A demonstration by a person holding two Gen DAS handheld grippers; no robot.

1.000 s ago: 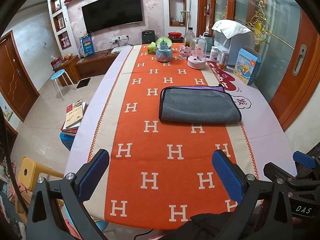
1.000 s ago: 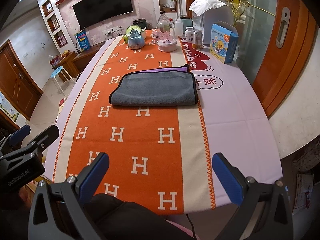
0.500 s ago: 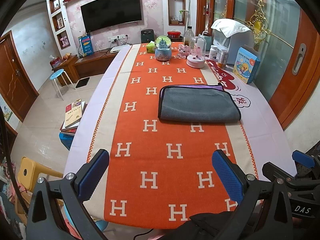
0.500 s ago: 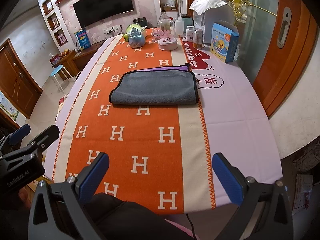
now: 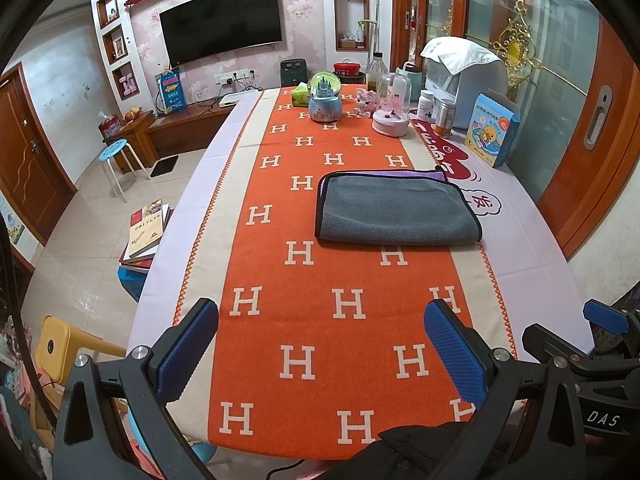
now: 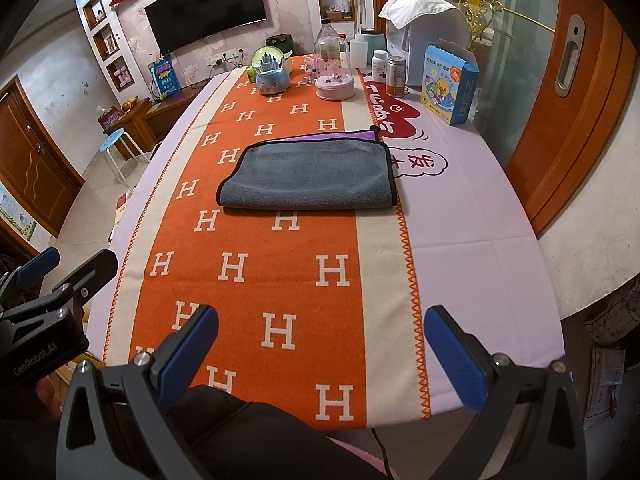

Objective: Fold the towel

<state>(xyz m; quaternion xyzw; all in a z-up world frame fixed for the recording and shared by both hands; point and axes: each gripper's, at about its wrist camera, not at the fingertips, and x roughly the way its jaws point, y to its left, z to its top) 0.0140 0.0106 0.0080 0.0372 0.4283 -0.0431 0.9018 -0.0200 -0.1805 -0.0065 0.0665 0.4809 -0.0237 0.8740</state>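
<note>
Left gripper (image 5: 320, 344) and right gripper (image 6: 320, 350) wide apart, empty.

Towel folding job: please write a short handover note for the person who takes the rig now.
Left gripper: open, holds nothing, above the near table edge.
Right gripper: open, holds nothing, also at the near edge.
Towel: grey, lies on the orange runner mid-table, folded once, purple underside showing along the far edge.
Done: one fold, it seems.
Left: possibly another fold; neither gripper touches the towel.

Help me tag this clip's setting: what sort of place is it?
Most likely a home living-dining room: a wall-mounted television, a long table with a patterned runner, and household clutter such as a snow globe.
</note>
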